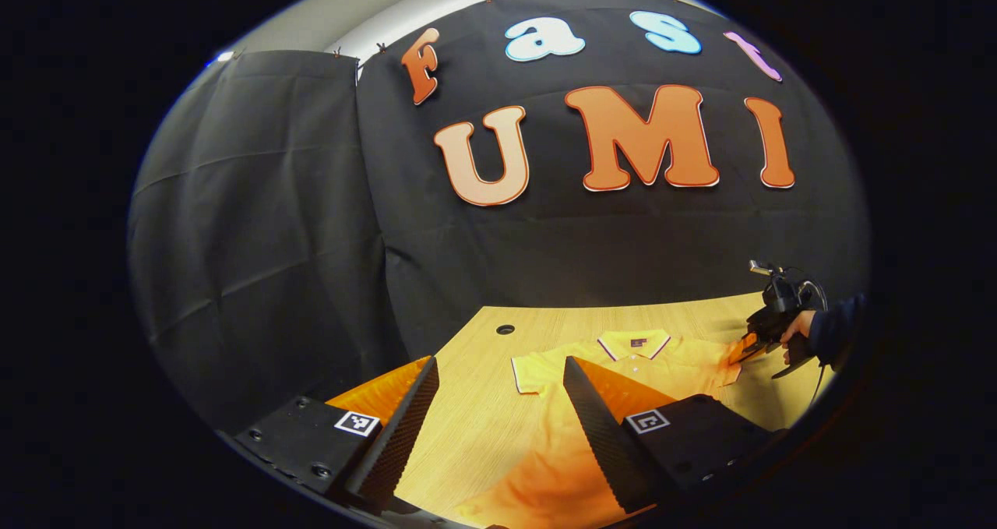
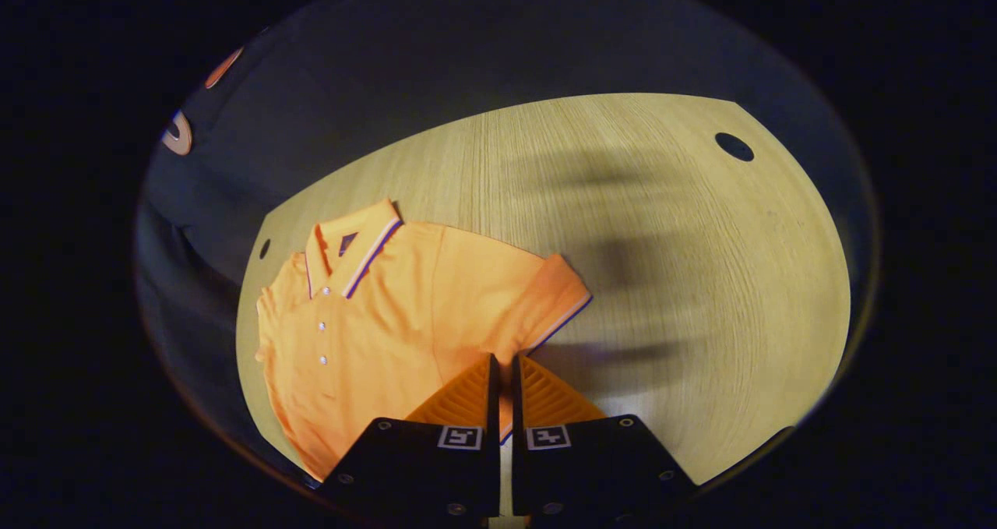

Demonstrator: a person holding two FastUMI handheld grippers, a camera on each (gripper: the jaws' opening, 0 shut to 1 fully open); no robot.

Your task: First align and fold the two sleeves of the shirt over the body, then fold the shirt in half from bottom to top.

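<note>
Right sleeve first: lift it clean before you fold

Fingers of your right gripper (image 2: 502,381) sit pressed nearly together at the bottom of the right gripper view, low over the hem of the shirt's right sleeve (image 2: 557,295); whether cloth is pinched between them I cannot tell. The shirt (image 2: 374,334) lies flat on the counter (image 2: 701,280), collar (image 2: 350,252) toward the wall, buttons up. If you have the hem, carry it straight across toward the button line and lay it edge-parallel to the side seam, keeping it low so the body does not drag. Your hand (image 1: 798,330) shows in the left gripper view, reaching in from the counter's side beside that sleeve. Your left gripper (image 1: 498,404) hangs released, fingers wide apart, above the shirt's lower body with the other sleeve (image 1: 530,373) between them; bring it down on that cuff to match
</note>
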